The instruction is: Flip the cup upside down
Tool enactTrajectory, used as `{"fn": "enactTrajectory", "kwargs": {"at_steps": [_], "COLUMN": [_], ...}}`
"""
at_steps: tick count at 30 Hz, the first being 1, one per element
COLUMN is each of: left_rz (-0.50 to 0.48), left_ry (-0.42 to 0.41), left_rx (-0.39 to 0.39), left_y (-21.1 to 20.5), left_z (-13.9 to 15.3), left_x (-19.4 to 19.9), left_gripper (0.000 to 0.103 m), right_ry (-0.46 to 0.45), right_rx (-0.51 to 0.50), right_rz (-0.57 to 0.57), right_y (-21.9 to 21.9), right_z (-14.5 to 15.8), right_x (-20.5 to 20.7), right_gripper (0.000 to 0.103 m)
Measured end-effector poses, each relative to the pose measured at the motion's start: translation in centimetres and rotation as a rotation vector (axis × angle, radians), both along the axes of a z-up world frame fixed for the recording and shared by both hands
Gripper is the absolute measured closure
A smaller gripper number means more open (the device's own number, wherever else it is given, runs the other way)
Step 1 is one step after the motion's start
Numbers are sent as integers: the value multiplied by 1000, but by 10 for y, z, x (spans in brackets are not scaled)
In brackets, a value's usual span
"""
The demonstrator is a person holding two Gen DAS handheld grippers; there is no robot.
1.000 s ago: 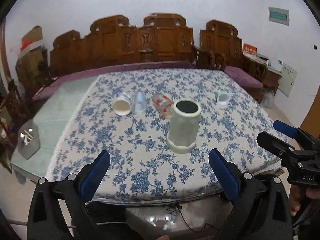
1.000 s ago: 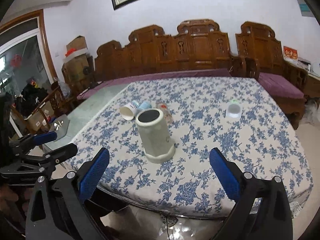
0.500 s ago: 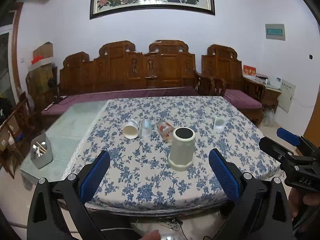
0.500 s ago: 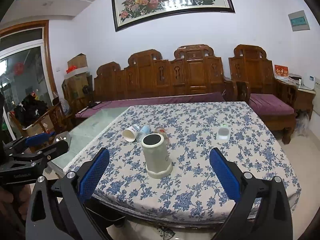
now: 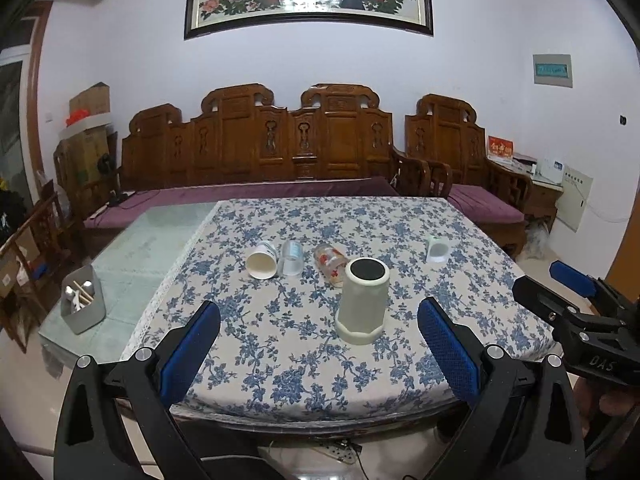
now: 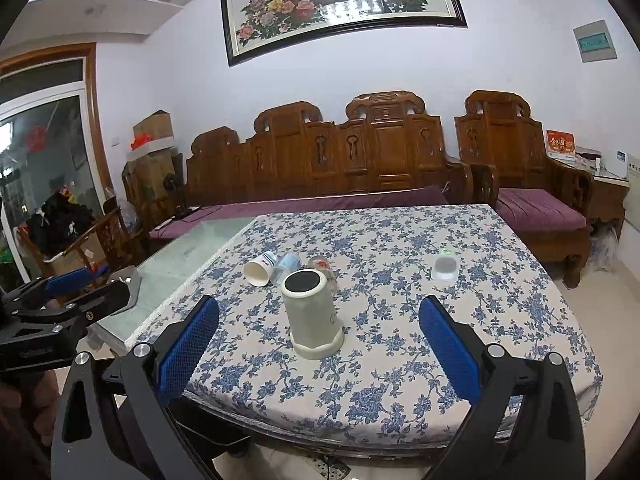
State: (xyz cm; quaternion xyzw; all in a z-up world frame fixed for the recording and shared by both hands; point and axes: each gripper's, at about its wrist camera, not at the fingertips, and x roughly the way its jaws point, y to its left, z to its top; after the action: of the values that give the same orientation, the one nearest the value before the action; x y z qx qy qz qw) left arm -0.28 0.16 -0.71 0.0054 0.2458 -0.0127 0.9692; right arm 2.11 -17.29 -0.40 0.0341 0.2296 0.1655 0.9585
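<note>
Nearest to me, both tools hang short of the table's front edge. The left hand-held gripper (image 5: 318,344) has its blue-padded jaws spread wide with nothing between them, and the right hand-held gripper (image 6: 319,344) is just as wide and just as empty.

Past the edge, on the blue-flowered cloth of the tabletop (image 5: 280,376), stands the tall pale grey-green cup with a wider faceted foot (image 5: 363,300). It is upright, dark mouth upward, near the front and well apart from anything else. It looks as if the reach has not yet begun.

To do this step well, I would bring one gripper in level and close on the straight wall around mid-height, above the flared foot, where the pads can sit flat. The cup should be lifted clear of the cloth before rolling the wrist, then set mouth down and released.

Room is generous: bare cloth lies on every side of the cup. The front edge is the one to mind, so I would turn it over slightly inward.

Farther back lie a white paper cup on its side (image 5: 262,265), a clear plastic cup (image 5: 292,262) touching or just beside it, and a red-printed glass on its side (image 5: 331,262). A small pale cup (image 5: 437,249) sits off to the right.
</note>
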Motion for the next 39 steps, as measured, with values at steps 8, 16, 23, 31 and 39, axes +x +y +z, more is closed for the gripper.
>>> {"fn": "enactTrajectory", "kwargs": {"at_steps": [8, 16, 23, 31, 39], "left_rz": [-2, -3, -3, -3, -5], "left_ry": [-5, -9, -17, -18, -22], "left_rx": [-12, -12, -6, -5, -3], "left_y": [3, 1, -1, -1, -2], "left_z": [1, 2, 3, 3, 4], "left_x": [-2, -2, -4, -4, -4], "left_gripper": [8, 8, 8, 8, 8], "right_ry": [-4, -3, -6, -10, -12], "right_rx": [0, 2, 6, 7, 8], "right_rz": [-4, -7, -7, -9, -11], "right_y": [-1, -2, -3, -2, -1], "right_z": [-1, -3, -4, -3, -3], "right_x": [2, 3, 2, 1, 0], "right_gripper": [2, 2, 2, 2, 2]}}
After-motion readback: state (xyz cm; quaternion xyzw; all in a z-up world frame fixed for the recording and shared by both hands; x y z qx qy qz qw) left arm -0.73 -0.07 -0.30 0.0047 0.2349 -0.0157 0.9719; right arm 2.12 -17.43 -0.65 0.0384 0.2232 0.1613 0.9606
